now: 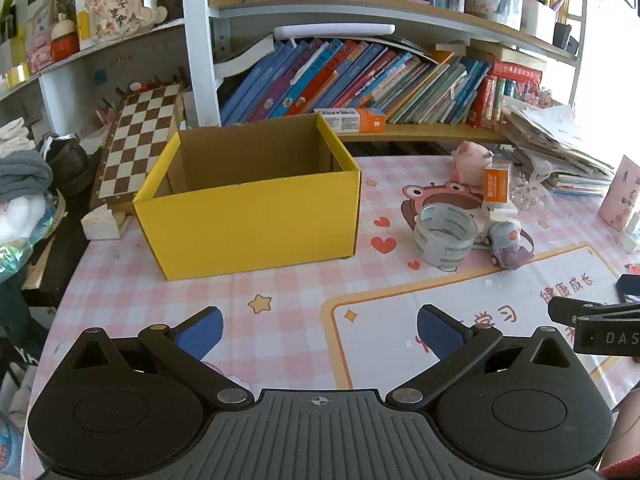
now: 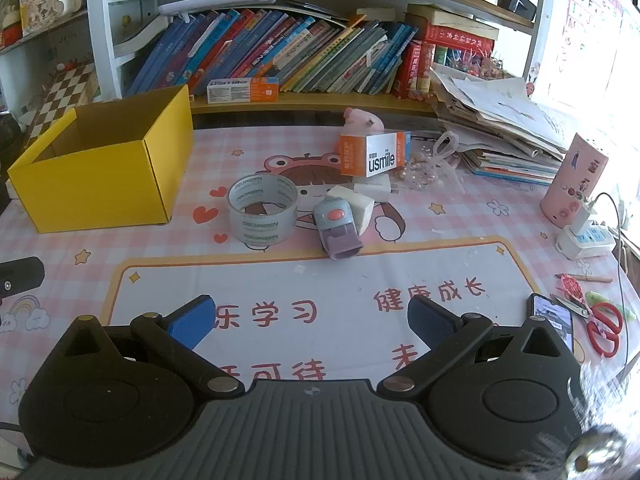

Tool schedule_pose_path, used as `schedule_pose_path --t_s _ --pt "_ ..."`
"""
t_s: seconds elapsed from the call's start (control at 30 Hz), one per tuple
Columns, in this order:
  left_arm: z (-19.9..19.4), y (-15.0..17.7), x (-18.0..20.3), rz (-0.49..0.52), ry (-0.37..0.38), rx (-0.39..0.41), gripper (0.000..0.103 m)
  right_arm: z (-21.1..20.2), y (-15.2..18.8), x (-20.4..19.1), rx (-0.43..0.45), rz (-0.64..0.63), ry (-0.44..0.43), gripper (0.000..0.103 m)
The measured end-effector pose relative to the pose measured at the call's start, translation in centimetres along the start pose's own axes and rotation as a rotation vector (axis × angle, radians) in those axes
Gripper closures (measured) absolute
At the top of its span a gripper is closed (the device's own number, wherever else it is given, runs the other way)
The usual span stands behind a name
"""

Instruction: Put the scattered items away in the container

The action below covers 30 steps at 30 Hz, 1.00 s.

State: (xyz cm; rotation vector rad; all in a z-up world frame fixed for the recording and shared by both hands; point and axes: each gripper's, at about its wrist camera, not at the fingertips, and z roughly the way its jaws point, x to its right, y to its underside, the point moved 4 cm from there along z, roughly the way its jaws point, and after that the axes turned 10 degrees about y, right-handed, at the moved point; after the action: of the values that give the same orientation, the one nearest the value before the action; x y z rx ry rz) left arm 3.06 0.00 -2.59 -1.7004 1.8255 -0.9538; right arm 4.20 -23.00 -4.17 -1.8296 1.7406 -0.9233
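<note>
An open yellow cardboard box (image 1: pixel 248 216) (image 2: pixel 100 184) stands on the pink checked table mat, and I see nothing inside it. To its right lie a roll of clear tape (image 1: pixel 445 236) (image 2: pixel 262 216), a small blue and purple toy (image 1: pixel 507 244) (image 2: pixel 338 228), a white block (image 2: pixel 356 206), an orange and white usmile carton (image 1: pixel 497 182) (image 2: pixel 374 154) and a pink pig figure (image 1: pixel 472 160) (image 2: pixel 362 120). My left gripper (image 1: pixel 320 332) hovers open before the box. My right gripper (image 2: pixel 310 322) hovers open before the tape and toy. Both hold nothing.
Bookshelves (image 2: pixel 280 48) line the back. A chessboard (image 1: pixel 140 140) leans left of the box. A paper stack (image 2: pixel 500 120), a pink cylinder (image 2: pixel 574 184), a power strip (image 2: pixel 584 240), a phone (image 2: pixel 554 324) and red scissors (image 2: pixel 606 328) crowd the right side.
</note>
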Motion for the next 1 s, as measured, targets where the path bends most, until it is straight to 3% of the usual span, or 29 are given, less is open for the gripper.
schedule_pose_path --t_s 0.23,1.0 --pt "0.0 -1.2 0.1 -0.005 0.004 -0.001 0.0 0.1 -0.1 0.2 -0.002 0.002 0.001 0.0" --pt "0.4 0.0 -0.3 -0.008 0.001 0.003 0.0 0.5 -0.2 -0.3 -0.009 0.0 -0.003 0.0"
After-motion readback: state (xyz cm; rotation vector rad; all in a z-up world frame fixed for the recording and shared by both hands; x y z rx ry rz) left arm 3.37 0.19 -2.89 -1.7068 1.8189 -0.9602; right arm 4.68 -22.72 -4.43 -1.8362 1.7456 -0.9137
